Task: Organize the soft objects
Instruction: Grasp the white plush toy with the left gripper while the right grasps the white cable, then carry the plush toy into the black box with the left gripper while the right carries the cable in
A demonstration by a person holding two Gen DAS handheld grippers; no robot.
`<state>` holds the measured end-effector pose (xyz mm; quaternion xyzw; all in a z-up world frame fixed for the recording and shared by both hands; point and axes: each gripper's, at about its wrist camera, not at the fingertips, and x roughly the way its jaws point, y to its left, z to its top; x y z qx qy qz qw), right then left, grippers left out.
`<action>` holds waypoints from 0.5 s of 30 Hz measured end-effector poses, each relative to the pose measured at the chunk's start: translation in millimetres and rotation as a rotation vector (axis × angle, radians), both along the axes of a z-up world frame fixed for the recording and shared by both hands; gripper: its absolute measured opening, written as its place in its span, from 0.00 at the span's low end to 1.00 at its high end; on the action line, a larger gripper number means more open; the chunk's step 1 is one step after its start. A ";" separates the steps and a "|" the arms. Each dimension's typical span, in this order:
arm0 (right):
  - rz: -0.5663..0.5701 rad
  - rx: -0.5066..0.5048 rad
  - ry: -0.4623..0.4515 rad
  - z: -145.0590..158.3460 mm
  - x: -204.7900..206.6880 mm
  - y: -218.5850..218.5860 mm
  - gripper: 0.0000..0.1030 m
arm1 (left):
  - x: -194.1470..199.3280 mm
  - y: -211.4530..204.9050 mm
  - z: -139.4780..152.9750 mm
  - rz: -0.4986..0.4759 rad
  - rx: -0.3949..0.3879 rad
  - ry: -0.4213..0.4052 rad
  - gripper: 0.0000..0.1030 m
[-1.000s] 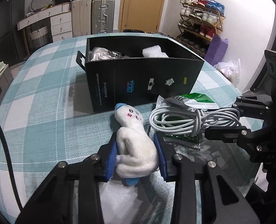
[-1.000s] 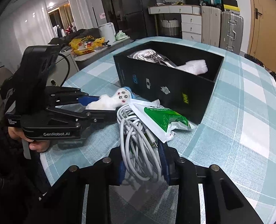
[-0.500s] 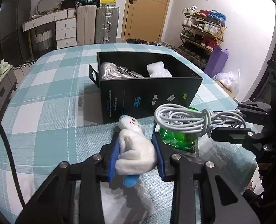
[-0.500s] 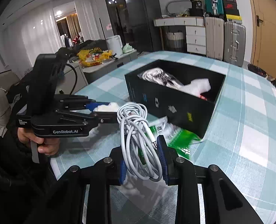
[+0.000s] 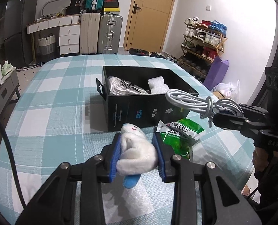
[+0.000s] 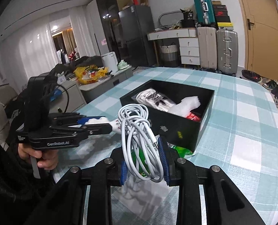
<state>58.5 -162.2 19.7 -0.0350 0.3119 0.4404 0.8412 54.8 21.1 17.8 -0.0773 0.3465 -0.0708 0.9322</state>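
On a checked desk in a cluttered room, we held two soft things clear of the cloth.

Our left gripper had its fingers pressed on a white plush toy; our right gripper was clamped on a coiled white cable. The open black box stood just beyond, a green packet lying against its front wall.

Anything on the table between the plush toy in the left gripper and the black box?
No. In the left wrist view only bare checked tablecloth lies between the plush toy and the black box; the green packet sits off to the right.
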 end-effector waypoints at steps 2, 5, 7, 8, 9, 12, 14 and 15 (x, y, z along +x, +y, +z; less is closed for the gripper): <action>-0.008 0.005 -0.002 1.2 0.6 -1.1 0.28 | -1.7 0.1 2.0 0.001 0.000 -0.008 0.31; -0.020 0.014 -0.004 2.3 1.6 -3.4 0.28 | -4.2 0.4 6.1 -0.001 -0.002 -0.025 0.31; -0.031 0.021 -0.005 3.3 2.8 -4.7 0.28 | -6.2 0.5 10.2 -0.003 -0.007 -0.037 0.31; -0.036 0.024 -0.006 3.8 3.1 -5.4 0.28 | -7.7 1.3 12.8 0.001 -0.010 -0.046 0.31; -0.043 0.027 -0.006 4.4 3.6 -6.2 0.28 | -8.4 2.2 14.7 0.002 -0.012 -0.051 0.31; -0.060 0.035 -0.005 5.1 5.9 -8.1 0.28 | -10.7 4.4 21.5 0.007 -0.023 -0.068 0.31; -0.072 0.038 -0.007 6.1 6.6 -9.6 0.28 | -11.9 4.9 25.1 0.011 -0.024 -0.078 0.31; -0.077 0.040 -0.008 6.5 6.5 -10.3 0.28 | -12.3 5.7 27.1 0.013 -0.023 -0.084 0.31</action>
